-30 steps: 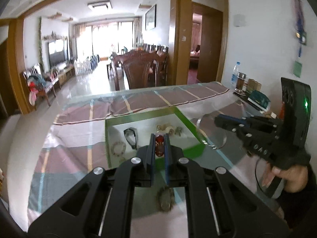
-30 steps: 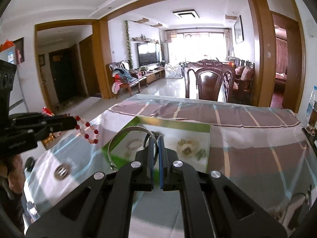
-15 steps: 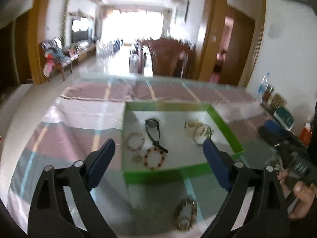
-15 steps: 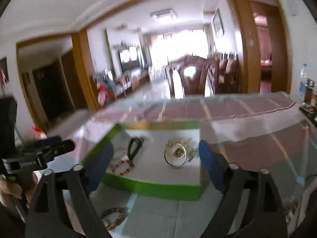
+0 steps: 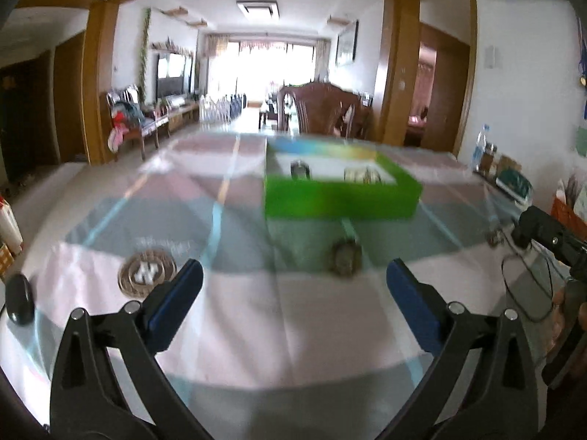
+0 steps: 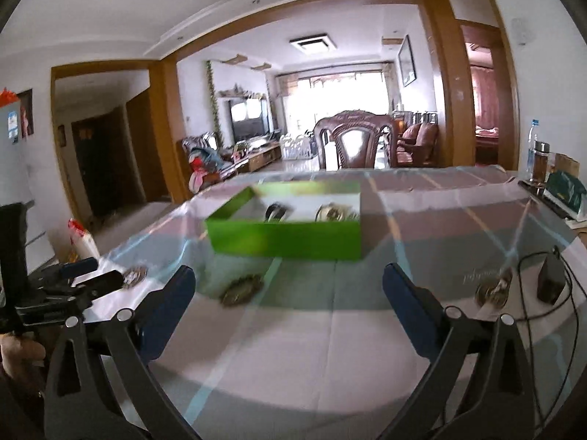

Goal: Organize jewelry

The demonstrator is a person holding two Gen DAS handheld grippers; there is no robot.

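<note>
A green box (image 5: 341, 198) stands on the table, and it also shows in the right wrist view (image 6: 286, 236). Several pieces of jewelry lie inside it, among them a dark watch (image 5: 300, 169) and a silver bangle (image 6: 332, 212). A beaded bracelet (image 5: 345, 256) lies on the table in front of the box, and the right wrist view (image 6: 242, 289) shows it too. My left gripper (image 5: 293, 300) is open and empty, low over the table. My right gripper (image 6: 288, 306) is open and empty too.
A round metal disc (image 5: 146, 277) lies at the left on the striped tablecloth. A black oval object (image 5: 20, 302) sits at the table's left edge. Cables and a small black block (image 6: 550, 280) lie at the right. Bottles and a green packet (image 6: 565, 190) stand by the wall.
Both grippers opened and let go of the red bead bracelet and the silver bangle over the box. Both have since pulled back and dropped low over the table.
</note>
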